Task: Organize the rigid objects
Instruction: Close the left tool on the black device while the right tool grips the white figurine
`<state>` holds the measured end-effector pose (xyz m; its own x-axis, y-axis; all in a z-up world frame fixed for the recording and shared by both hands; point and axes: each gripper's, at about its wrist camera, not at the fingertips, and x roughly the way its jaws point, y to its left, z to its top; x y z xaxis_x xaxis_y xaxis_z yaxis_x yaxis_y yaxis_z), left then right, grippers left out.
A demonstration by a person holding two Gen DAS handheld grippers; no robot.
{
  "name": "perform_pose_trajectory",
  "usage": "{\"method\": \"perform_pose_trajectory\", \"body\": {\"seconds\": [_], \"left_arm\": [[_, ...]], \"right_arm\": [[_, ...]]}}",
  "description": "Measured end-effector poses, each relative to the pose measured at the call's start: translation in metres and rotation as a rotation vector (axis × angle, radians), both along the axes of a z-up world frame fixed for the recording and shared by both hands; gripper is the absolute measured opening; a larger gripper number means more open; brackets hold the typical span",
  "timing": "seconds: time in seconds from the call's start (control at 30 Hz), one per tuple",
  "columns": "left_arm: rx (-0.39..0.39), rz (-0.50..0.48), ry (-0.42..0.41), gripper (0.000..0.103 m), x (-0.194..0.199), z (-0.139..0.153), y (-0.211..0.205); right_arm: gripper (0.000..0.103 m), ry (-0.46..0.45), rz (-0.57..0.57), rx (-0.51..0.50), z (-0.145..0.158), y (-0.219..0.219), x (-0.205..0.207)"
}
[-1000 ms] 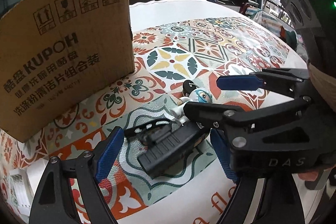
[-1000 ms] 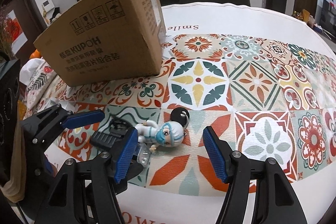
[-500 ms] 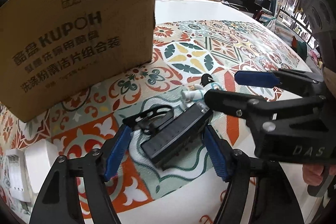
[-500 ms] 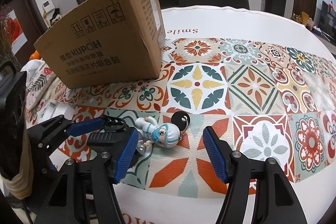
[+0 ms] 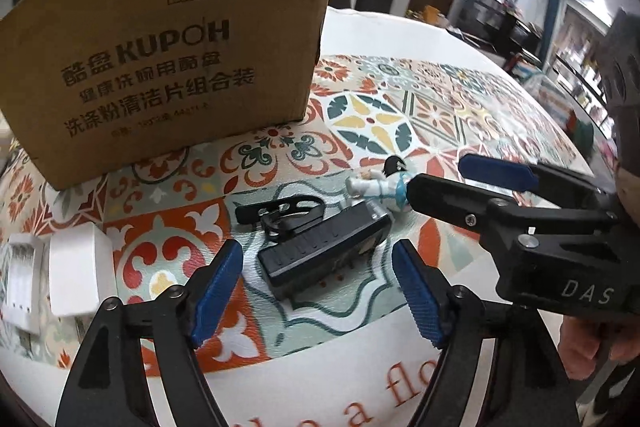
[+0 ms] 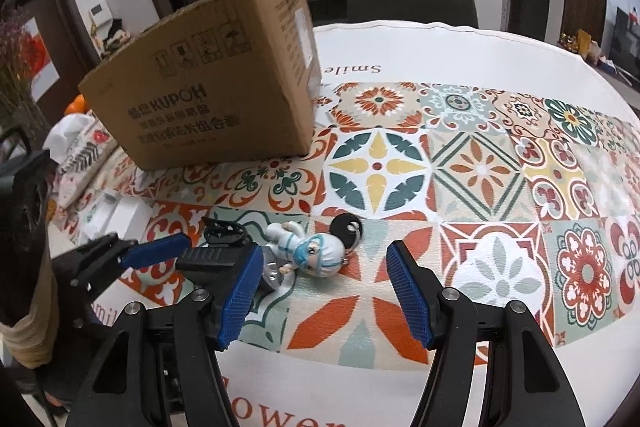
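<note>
While both grippers are hovering over the patterned tablecloth [image 6: 480, 171], the scene is reading as follows.

Left gripper [image 5: 316, 287]: its jaws are widening at this moment; the black rectangular device [image 5: 320, 251] is lying between the blue pads, which are standing clear of it on both sides, so it is grasping nothing.

Right gripper [image 6: 324, 291]: its jaws are standing apart and released, holding nothing; the figurine is lying just beyond its left pad, toward 11 o'clock of the fingertips.

Black rectangular device: it is lying flat on the cloth, its long axis slanting toward 2 o'clock in the left wrist view, with a black clip [image 5: 280, 213] lying at its 11 o'clock end, touching or nearly so.

Figurine [image 6: 308, 247]: a small white-suited toy with a black disc [image 6: 347, 227] at its head is lying on its side, just beside the device's far end.

Cardboard box [image 5: 168, 59]: it is standing at 11 o'clock of the device, well apart.

White items [image 5: 76, 267]: they are lying at 9 o'clock, near the table edge.
</note>
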<state>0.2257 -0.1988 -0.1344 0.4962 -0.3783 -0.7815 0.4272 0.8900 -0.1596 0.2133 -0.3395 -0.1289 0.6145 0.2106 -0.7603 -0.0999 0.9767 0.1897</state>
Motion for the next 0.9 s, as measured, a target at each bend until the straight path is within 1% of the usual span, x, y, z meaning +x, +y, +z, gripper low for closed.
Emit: {"method": "perform_pose_trajectory", "body": {"seconds": [0.13, 0.2, 0.3, 0.43, 0.53, 0.6, 0.67, 0.77, 0.9], "left_arm": [[0.016, 0.095, -0.018, 0.080, -0.001, 0.001, -0.005], [0.020, 0.140, -0.004, 0.080, 0.000, -0.002, -0.006], [0.010, 0.171, 0.022, 0.080, 0.003, -0.005, -0.009], [-0.007, 0.197, 0.036, 0.080, 0.006, -0.005, -0.013], [0.010, 0.220, 0.029, 0.080, 0.008, -0.007, -0.017], [0.008, 0.228, 0.041, 0.079, 0.010, -0.009, -0.018], [0.013, 0.237, 0.034, 0.078, 0.009, -0.009, -0.016], [0.005, 0.227, 0.036, 0.075, 0.009, -0.010, -0.012], [0.004, 0.215, 0.035, 0.075, 0.006, -0.009, -0.002]], "right_arm": [[0.065, -0.006, -0.008, 0.016, 0.001, -0.012, -0.004], [0.065, -0.002, -0.012, 0.017, 0.000, -0.017, -0.006], [0.065, -0.007, -0.007, 0.024, 0.000, -0.020, -0.004], [0.065, -0.017, 0.002, 0.037, 0.003, -0.023, -0.003], [0.065, -0.019, 0.003, 0.053, 0.004, -0.025, -0.002], [0.065, -0.013, 0.008, 0.064, 0.003, -0.026, -0.001], [0.065, -0.002, 0.016, 0.075, 0.001, -0.023, 0.001], [0.065, -0.002, 0.027, 0.082, 0.000, -0.017, 0.002], [0.065, 0.010, 0.047, 0.091, -0.004, -0.011, 0.005]]}}
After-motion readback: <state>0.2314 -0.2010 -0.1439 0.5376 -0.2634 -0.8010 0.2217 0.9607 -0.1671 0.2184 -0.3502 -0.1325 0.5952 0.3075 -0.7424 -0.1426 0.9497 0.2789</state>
